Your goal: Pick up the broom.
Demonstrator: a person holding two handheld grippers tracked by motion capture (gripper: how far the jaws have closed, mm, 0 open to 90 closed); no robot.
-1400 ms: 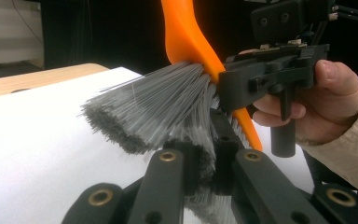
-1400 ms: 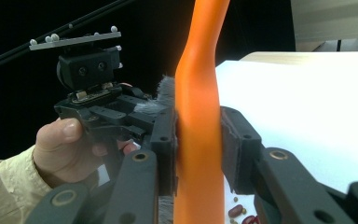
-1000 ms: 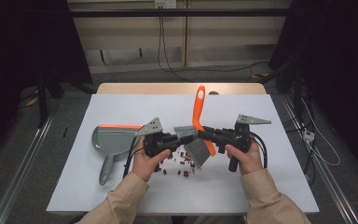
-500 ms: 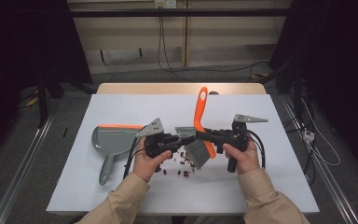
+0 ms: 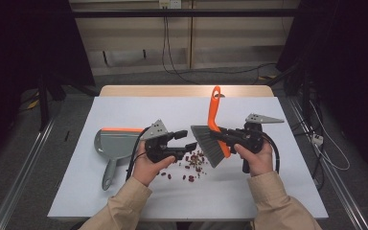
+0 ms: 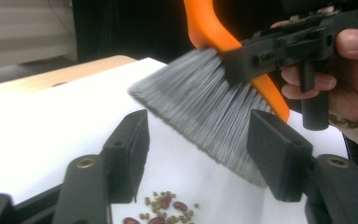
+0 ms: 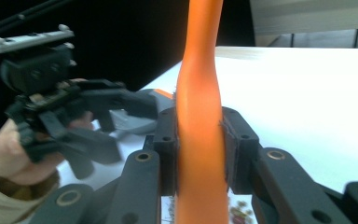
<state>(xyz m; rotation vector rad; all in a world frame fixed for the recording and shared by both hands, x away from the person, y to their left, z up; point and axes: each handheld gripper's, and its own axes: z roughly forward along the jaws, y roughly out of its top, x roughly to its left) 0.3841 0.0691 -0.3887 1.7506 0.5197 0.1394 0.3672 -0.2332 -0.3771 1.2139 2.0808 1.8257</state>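
While the right gripper [image 5: 223, 139] clamps the brush [image 5: 210, 143] by its orange handle [image 7: 199, 140], pads pressed on both sides of it, the left gripper [image 5: 188, 140] has just been opening its jaws, and nothing is between them now. In the pictures from a second and half a second ago the left jaws met the brush right at the bristles; now they stand apart just to the left of the bristles [image 6: 205, 116], which hang free beyond the open jaws in the left gripper view. So the brush has passed over: one hand has let go and the other carries it alone, head down and tilted, handle pointing up and away from the person.

The beans [image 5: 191, 165] lie scattered on the white table [image 5: 278, 191], directly under and just in front of the bristle tips, between the two hands. The dustpan [image 5: 117, 143] rests flat on the table to the left, behind the left hand [image 5: 148, 165], its orange edge on the far side and its handle pointing toward the person.

This probably ends the regrasp. The freed left gripper looks ready to fetch the dustpan, and the right can then sweep the beans leftward into it. The bristles are not yet on the table, so no sweeping has begun.
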